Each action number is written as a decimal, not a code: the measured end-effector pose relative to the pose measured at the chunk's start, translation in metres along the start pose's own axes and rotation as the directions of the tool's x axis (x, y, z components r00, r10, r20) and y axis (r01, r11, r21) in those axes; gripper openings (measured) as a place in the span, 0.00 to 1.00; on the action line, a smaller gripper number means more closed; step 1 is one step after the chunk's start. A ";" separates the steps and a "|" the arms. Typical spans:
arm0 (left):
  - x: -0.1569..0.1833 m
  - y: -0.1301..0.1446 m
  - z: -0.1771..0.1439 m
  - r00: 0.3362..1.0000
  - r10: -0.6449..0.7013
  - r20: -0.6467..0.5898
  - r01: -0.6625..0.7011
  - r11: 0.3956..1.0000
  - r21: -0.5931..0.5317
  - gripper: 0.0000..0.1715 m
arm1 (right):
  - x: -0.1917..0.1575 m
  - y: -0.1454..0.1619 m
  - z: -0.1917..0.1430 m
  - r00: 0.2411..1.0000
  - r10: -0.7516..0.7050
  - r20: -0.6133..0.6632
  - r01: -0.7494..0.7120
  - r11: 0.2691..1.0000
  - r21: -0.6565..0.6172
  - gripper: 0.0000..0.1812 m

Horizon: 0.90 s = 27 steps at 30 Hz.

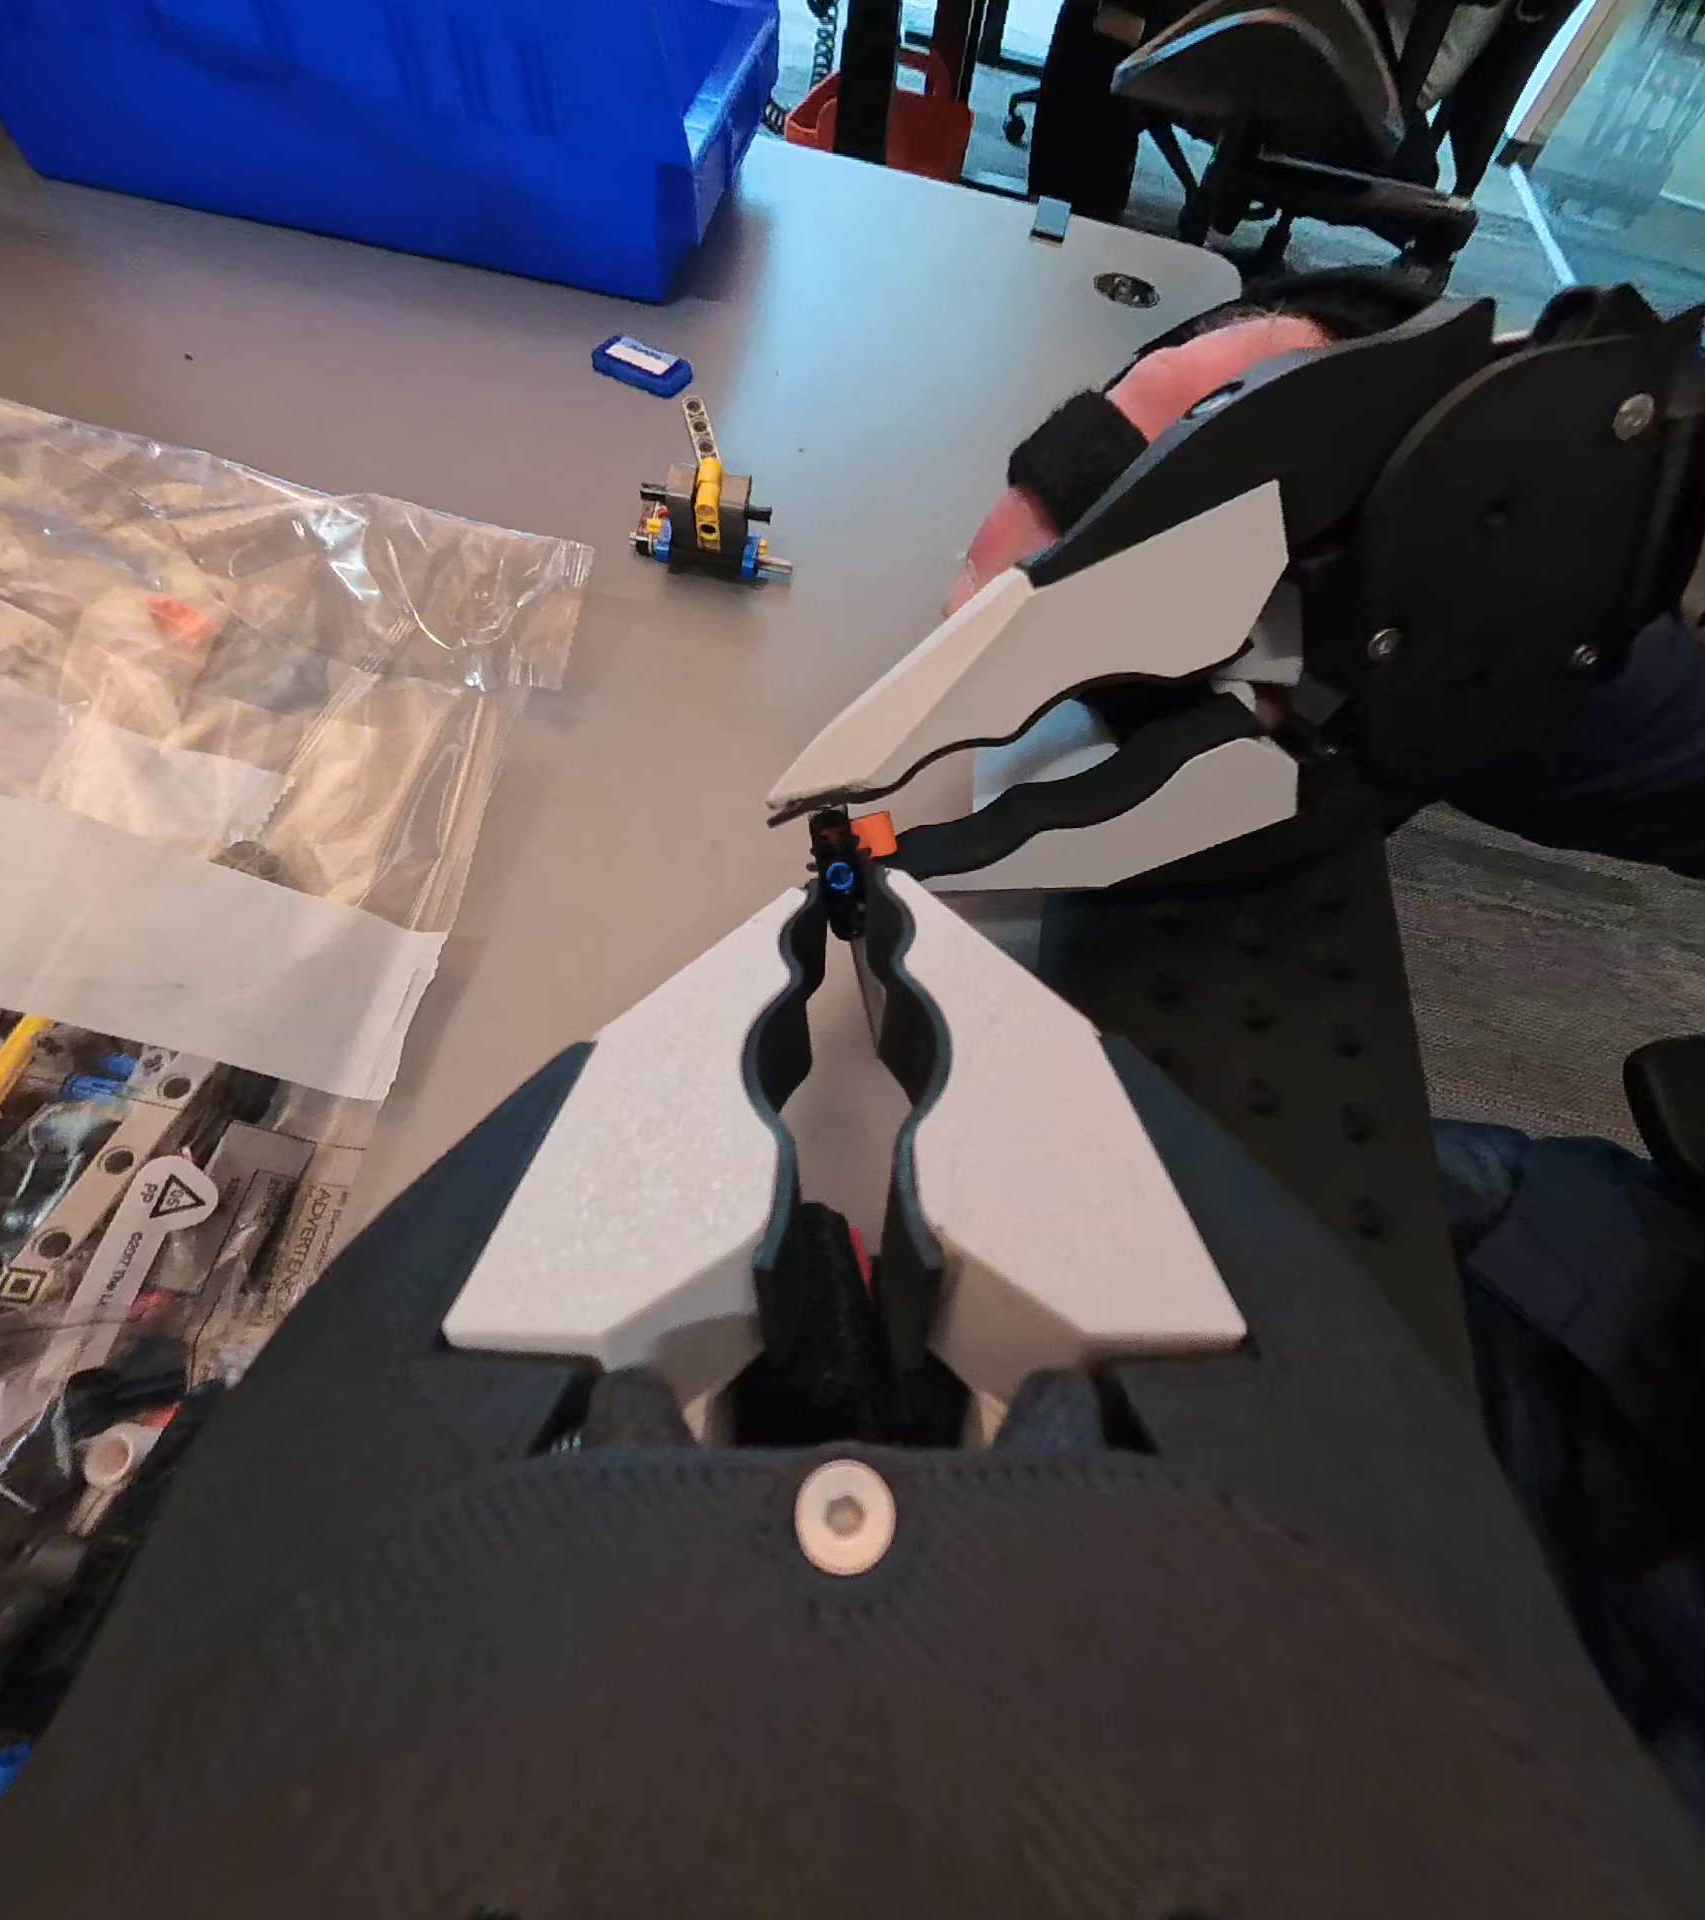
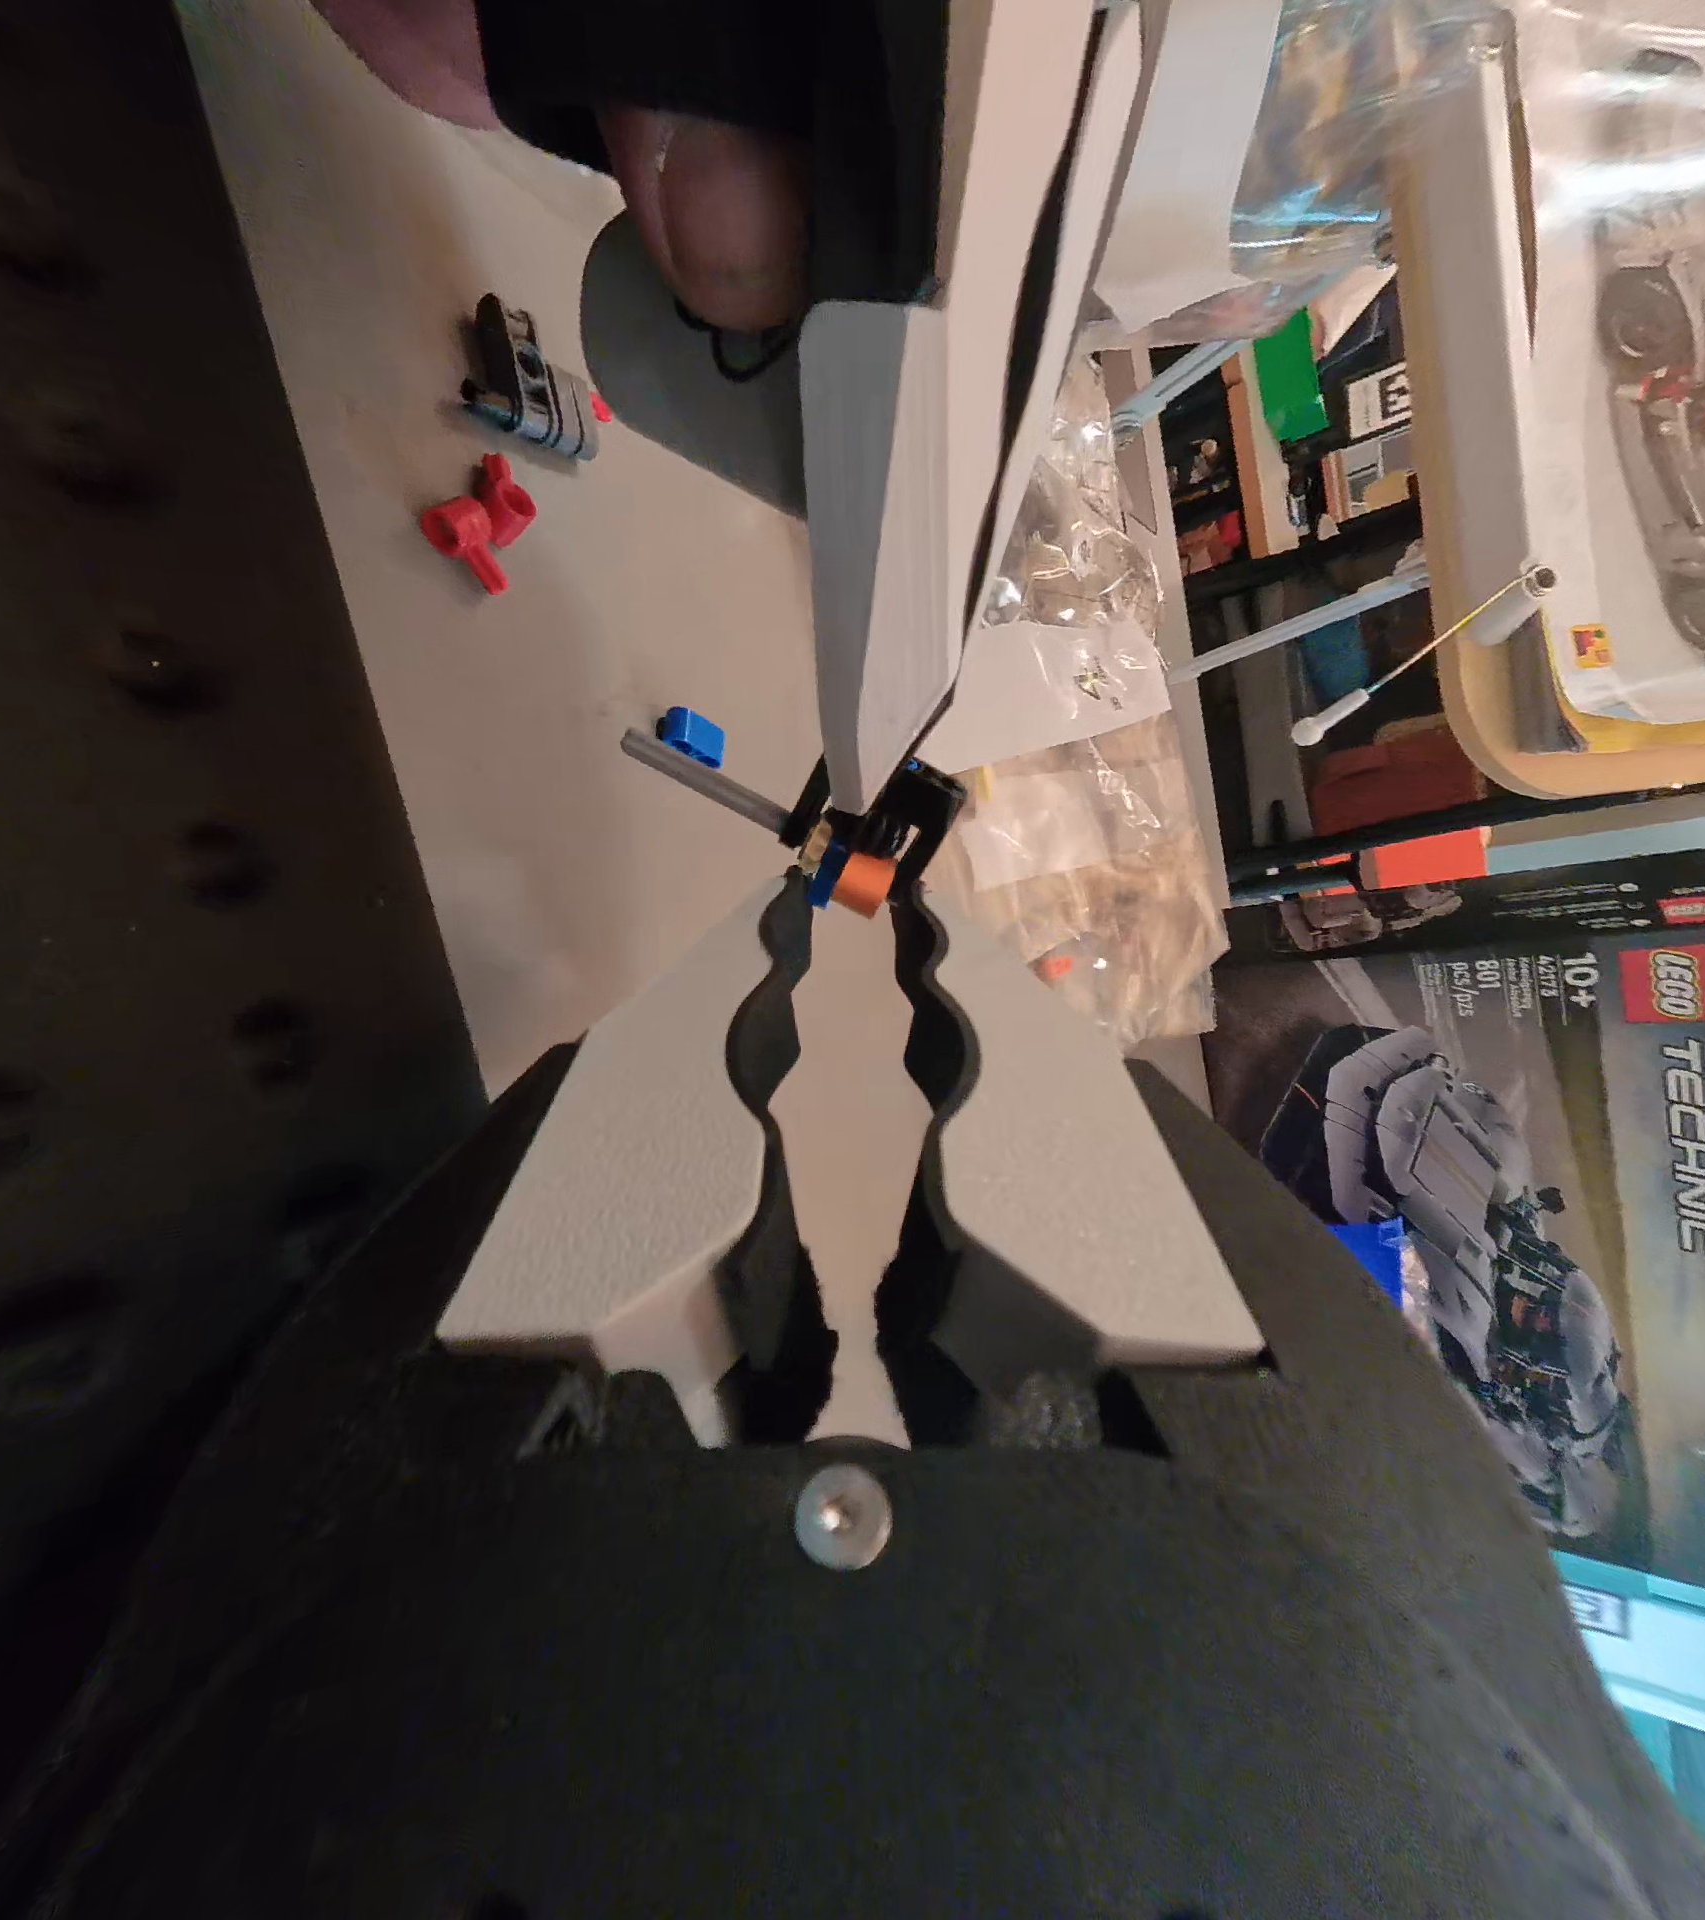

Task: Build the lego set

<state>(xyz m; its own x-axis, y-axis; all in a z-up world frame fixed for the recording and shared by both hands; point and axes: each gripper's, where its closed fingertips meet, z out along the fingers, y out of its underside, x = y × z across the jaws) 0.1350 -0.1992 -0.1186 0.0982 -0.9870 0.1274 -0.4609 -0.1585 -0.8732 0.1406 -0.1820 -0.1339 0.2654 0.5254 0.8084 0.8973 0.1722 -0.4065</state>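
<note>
My left gripper [image 1: 843, 899] is shut on a small black lego assembly with a blue pin [image 1: 837, 878], held above the grey table [image 1: 879, 343]. My right gripper [image 1: 853, 823] comes in from the right, and its tips meet the top of that assembly. It is shut on a small orange bush [image 1: 871, 834]. In the right wrist view, the right gripper [image 2: 853, 888] pinches the orange bush [image 2: 863, 881] against the black assembly [image 2: 915, 805]. The left gripper [image 2: 869, 790] reaches down from above.
A small built sub-assembly [image 1: 708, 509] stands mid-table, and a blue bin [image 1: 391, 125] is at the back. Plastic bags of parts [image 1: 152, 675] lie at the left. Loose red pieces [image 2: 479, 520], a grey-black piece [image 2: 526, 384], a blue piece by a grey axle [image 2: 690, 738] and the set's box [image 2: 1554, 1195] are nearby. Less than 4 cm separates the two grippers' tips. Between my right fingertips and the grey axle [image 2: 690, 738] there is roughly 5 cm.
</note>
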 end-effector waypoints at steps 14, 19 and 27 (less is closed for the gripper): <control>-0.014 -0.042 -0.026 0.983 -0.162 -0.090 0.181 0.942 0.284 0.04 | 0.025 -0.010 -0.003 0.875 0.446 0.188 -0.477 0.861 0.179 0.18; -0.017 -0.055 -0.034 0.970 -0.200 -0.139 0.238 0.899 0.368 0.04 | 0.029 -0.037 -0.009 0.755 0.559 0.343 -0.648 0.717 0.258 0.17; -0.015 -0.062 -0.042 0.966 -0.185 -0.179 0.245 0.875 0.417 0.04 | 0.046 -0.048 -0.009 0.629 0.655 0.420 -0.777 0.555 0.297 0.04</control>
<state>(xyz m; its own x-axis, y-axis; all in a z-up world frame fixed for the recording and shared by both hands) 0.1255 -0.1760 -0.0467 0.0223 -0.9290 0.3693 -0.0116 -0.3696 -0.9291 0.1128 -0.1736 -0.0728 0.6065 0.7926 0.0633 0.1875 -0.0652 -0.9801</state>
